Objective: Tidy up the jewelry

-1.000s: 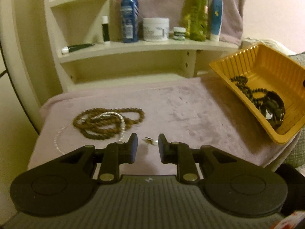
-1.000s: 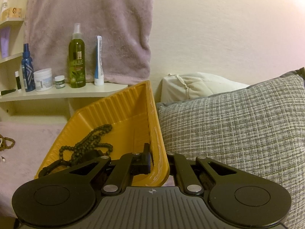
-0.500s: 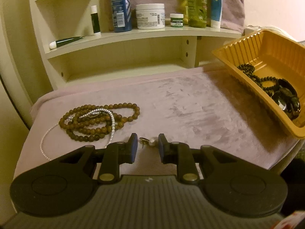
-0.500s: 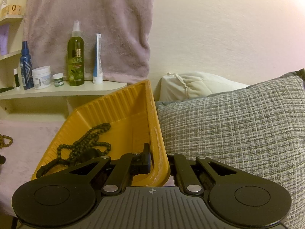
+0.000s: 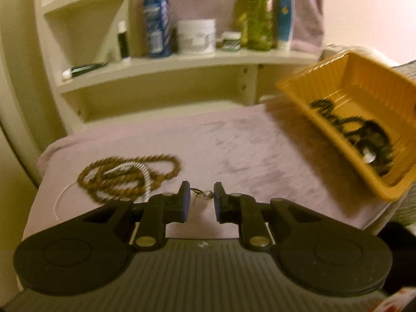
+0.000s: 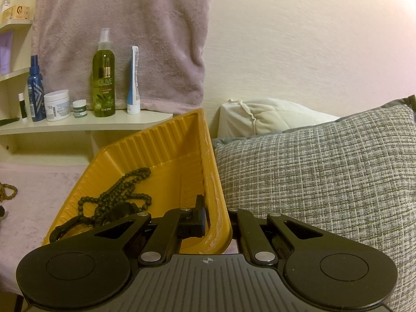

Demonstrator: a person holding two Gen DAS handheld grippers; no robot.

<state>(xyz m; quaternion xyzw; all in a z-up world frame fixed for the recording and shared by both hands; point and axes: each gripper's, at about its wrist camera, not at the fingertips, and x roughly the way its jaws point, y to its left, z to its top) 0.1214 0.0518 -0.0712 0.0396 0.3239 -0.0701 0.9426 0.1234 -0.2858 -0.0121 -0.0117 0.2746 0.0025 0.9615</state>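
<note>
Your left tool point(image 5: 200, 193) stands slightly open, jaws just closing around the earring point(image 5: 202, 194) at lower centre, not yet gripping. Close squarely on its bead. Your right tool point(image 6: 217, 221) clamps the tray point(image 6: 156, 153) rim. Count: one earring, two necklaces point(image 5: 124, 175) on the table, dark beads point(image 6: 117, 195) in the one tray.
</note>
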